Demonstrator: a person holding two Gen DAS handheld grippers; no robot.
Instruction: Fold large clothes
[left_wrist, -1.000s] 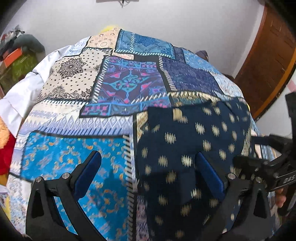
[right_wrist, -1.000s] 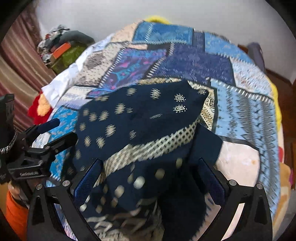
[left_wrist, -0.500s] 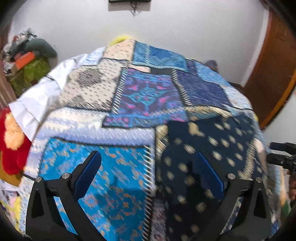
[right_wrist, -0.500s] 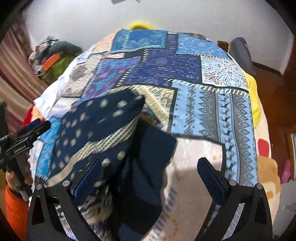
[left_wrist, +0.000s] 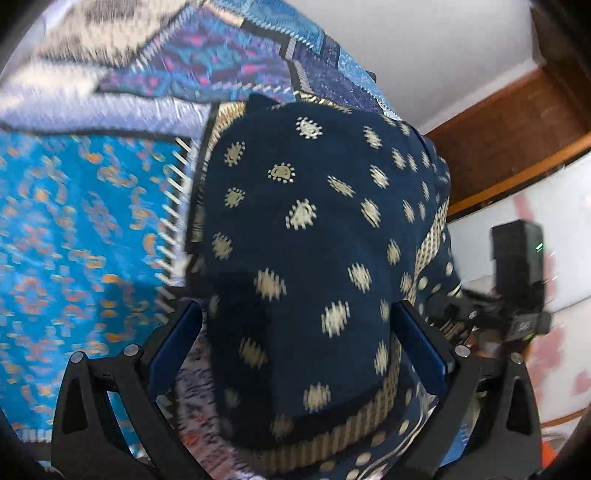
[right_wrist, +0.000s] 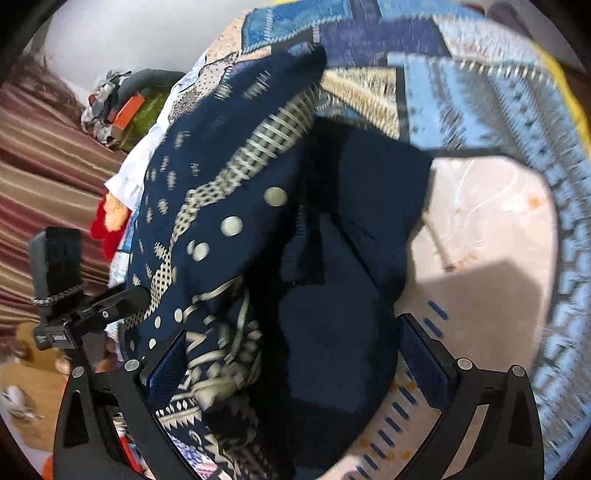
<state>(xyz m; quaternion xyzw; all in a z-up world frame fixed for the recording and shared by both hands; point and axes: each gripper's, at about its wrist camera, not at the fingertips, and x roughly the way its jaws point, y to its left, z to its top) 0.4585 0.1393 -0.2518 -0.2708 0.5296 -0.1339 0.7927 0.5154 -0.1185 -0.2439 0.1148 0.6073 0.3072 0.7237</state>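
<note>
A large navy garment (left_wrist: 306, 236) with cream dots and a checked cream band lies bunched on the patchwork bedspread (left_wrist: 74, 229). My left gripper (left_wrist: 295, 347) is open, its blue pads wide apart with the garment's near part between them. My right gripper (right_wrist: 295, 365) is open too, straddling the garment's dark folded side (right_wrist: 332, 295) and its patterned hem. Each gripper shows in the other's view: the right one at the right edge (left_wrist: 517, 302), the left one at the left edge (right_wrist: 74, 314).
The bed's edge drops off to the right in the left wrist view, toward a brown wooden door (left_wrist: 517, 136). A peach sheet (right_wrist: 480, 229) lies beside the garment. A striped curtain (right_wrist: 40, 177), a clutter pile (right_wrist: 125, 107) and a red soft toy (right_wrist: 110, 221) sit to the left.
Both grippers have moved in close to the garment, which now fills the space between their pads. Both views tilted and blurred with the motion. The jaws stayed open.
</note>
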